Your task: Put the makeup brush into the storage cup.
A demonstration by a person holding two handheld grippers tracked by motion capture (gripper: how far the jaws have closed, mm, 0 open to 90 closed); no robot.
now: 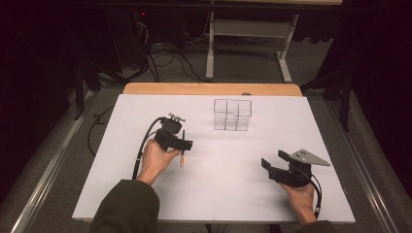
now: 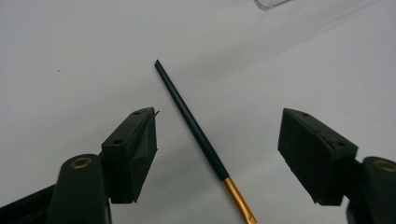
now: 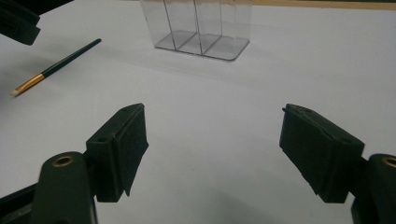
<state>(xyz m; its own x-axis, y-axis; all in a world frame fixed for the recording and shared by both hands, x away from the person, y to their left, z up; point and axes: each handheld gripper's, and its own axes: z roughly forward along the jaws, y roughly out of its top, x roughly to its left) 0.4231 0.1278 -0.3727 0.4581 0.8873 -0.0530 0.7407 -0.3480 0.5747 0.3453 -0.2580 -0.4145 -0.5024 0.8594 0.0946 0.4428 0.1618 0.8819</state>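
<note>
The left gripper [image 2: 217,144] is held wide open over the thin dark-handled paintbrush with a gold ferrule [image 2: 196,130], nothing grasped; pickup appears pending. The jaws must be lowered astride the handle and closed. The right gripper [image 3: 212,149] is held wide open and empty, near right of the clear plastic compartmented organiser [image 1: 232,115].

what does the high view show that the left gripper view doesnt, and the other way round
High view alone: the whole clear divided organizer standing upright near the table's far edge, the right gripper with its grey plate, both of the person's hands, and the floor with cables beyond the table.

Left gripper view alone: a close look at the open jaws of the left gripper straddling the brush, and its gold ferrule.

Shared: the thin dark-handled paintbrush lying flat on the white table, not yet gripped.
</note>
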